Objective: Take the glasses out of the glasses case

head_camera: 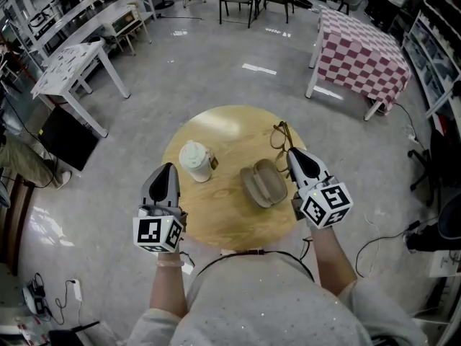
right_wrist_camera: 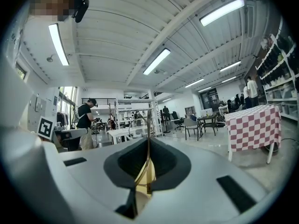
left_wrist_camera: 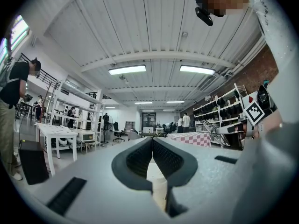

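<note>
The right gripper (head_camera: 292, 152) (right_wrist_camera: 148, 138) is clamped on the glasses (head_camera: 281, 139) (right_wrist_camera: 148, 129) at the right edge of a round wooden table (head_camera: 223, 222). Its jaws are pressed together on one thin temple arm, and the lenses stand beyond the tips, toward the far edge. The left gripper (head_camera: 168, 167) (left_wrist_camera: 152, 141) sits at the near-left edge, its jaws drawn together with nothing between them. The glasses case (head_camera: 263, 184) lies on the tabletop right of centre, just beside the right gripper; it appears to lie open, though the head view is too small to be sure. A white lidded cup (head_camera: 196, 161) stands left of centre, near the left gripper's tip. On the grey floor beyond stand a table under a red-and-white checked cloth (head_camera: 360, 52) and a white table (head_camera: 68, 63).
</note>
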Available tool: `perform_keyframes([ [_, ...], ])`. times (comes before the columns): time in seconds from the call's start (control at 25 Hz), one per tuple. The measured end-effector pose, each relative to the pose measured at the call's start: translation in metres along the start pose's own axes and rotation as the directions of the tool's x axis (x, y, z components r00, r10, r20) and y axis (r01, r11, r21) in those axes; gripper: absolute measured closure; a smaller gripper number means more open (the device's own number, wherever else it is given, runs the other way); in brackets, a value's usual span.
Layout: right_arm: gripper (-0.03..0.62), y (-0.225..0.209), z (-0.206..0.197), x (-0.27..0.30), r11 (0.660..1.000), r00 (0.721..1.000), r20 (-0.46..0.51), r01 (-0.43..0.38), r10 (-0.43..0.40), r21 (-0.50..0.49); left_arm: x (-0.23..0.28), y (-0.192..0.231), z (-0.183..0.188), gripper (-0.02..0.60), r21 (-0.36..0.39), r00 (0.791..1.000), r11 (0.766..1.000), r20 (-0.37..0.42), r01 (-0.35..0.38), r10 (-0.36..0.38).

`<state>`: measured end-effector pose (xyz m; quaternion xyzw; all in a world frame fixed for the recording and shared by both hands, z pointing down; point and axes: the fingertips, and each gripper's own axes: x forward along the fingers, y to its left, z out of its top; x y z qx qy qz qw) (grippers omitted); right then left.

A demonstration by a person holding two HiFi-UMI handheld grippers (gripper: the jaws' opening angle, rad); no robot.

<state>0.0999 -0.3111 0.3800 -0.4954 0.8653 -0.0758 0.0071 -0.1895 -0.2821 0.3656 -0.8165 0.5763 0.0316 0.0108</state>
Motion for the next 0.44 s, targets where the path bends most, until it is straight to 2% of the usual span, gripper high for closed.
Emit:
perform_keyframes([
  [0.44,0.572,-0.0002,-0.0047,-0.0006,1.0,1.0,-0.003,0.002,-0.002,0.013,-0.0015,0.0046,-0.0049,0.575,-0.001,1.0,1.0,-0.014,-0.005,0.005],
])
